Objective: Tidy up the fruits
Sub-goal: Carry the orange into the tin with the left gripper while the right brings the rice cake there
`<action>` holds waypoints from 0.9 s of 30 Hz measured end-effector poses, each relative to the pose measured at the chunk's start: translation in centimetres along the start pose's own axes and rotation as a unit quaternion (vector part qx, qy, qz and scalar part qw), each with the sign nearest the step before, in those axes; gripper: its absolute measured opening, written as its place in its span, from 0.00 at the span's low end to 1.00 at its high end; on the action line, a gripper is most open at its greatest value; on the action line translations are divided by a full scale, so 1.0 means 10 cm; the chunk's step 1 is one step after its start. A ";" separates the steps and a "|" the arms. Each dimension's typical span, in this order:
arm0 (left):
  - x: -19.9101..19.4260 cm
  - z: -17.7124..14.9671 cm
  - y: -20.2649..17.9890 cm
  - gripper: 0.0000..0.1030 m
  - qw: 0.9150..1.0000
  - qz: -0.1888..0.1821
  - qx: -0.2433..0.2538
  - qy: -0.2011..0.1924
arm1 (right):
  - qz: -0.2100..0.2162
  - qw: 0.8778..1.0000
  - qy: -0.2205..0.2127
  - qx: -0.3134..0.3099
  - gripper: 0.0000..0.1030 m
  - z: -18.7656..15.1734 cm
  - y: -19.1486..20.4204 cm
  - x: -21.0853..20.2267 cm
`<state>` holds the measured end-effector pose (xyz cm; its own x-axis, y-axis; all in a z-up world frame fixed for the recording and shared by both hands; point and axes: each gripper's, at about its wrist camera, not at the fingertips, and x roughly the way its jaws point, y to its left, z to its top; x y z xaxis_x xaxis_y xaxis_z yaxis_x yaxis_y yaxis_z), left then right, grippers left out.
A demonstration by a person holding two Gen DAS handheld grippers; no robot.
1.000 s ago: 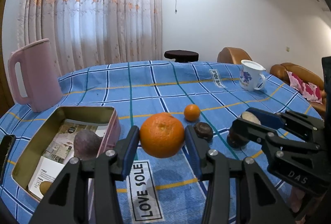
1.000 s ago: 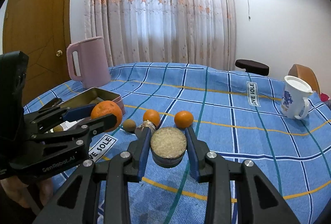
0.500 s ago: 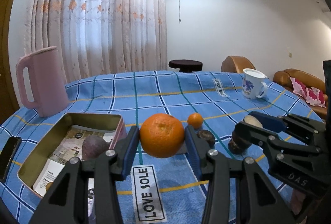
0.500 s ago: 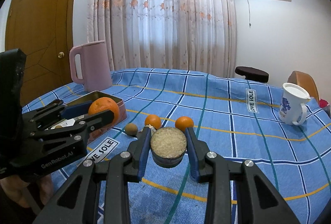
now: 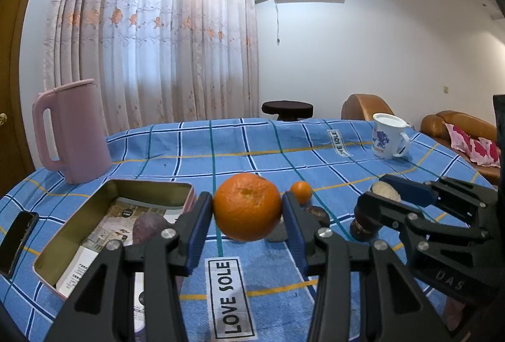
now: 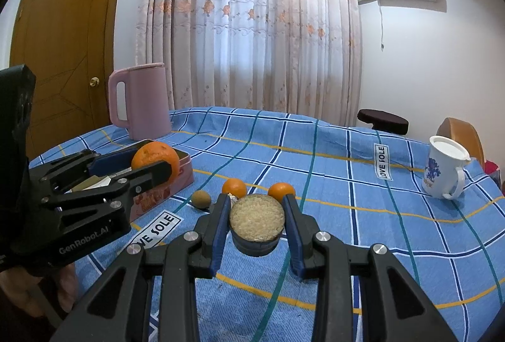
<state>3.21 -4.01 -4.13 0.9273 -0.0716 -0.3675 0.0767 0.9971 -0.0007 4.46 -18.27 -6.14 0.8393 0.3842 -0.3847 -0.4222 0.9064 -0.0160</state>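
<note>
My left gripper (image 5: 247, 212) is shut on a large orange (image 5: 247, 205), held above the tablecloth just right of the open pink tin (image 5: 79, 225). A purple fruit (image 5: 148, 223) lies in the tin. My right gripper (image 6: 256, 222) is shut on a dark halved fruit with pale cut flesh (image 6: 256, 219), held above the cloth. Two small oranges (image 6: 234, 187) (image 6: 281, 190) and a brown kiwi (image 6: 201, 199) lie on the cloth beyond it. The left gripper with the large orange (image 6: 156, 160) also shows in the right wrist view, by the tin (image 6: 186, 167).
A pink jug (image 5: 71, 129) stands behind the tin. A white mug (image 6: 445, 167) stands far right. A dark phone (image 5: 17, 238) lies left of the tin. A small orange (image 5: 301, 192) and a dark fruit (image 5: 317, 212) lie between the grippers. Sofas and a stool stand beyond the table.
Both grippers have risen and tilted up a little, each keeping its fruit. The left gripper has shifted slightly toward the tin.
</note>
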 end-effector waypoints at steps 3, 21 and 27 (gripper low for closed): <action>-0.01 0.00 0.00 0.46 1.000 0.000 -0.001 0.001 | -0.002 1.000 0.005 -0.004 0.35 0.01 0.02 0.02; 0.02 0.04 0.79 0.45 0.995 0.072 -0.040 0.046 | 0.072 0.997 0.011 -0.035 0.35 0.43 0.63 0.35; 0.03 0.04 1.16 0.45 0.991 0.106 -0.051 0.057 | 0.102 0.993 0.009 -0.066 0.35 0.58 0.98 0.48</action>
<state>4.46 7.56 -3.90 0.8704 0.1378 -0.4726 -0.1582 0.9874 -0.0034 6.35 -6.52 -2.81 0.7258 0.5535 -0.4085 -0.6250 0.7786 -0.0556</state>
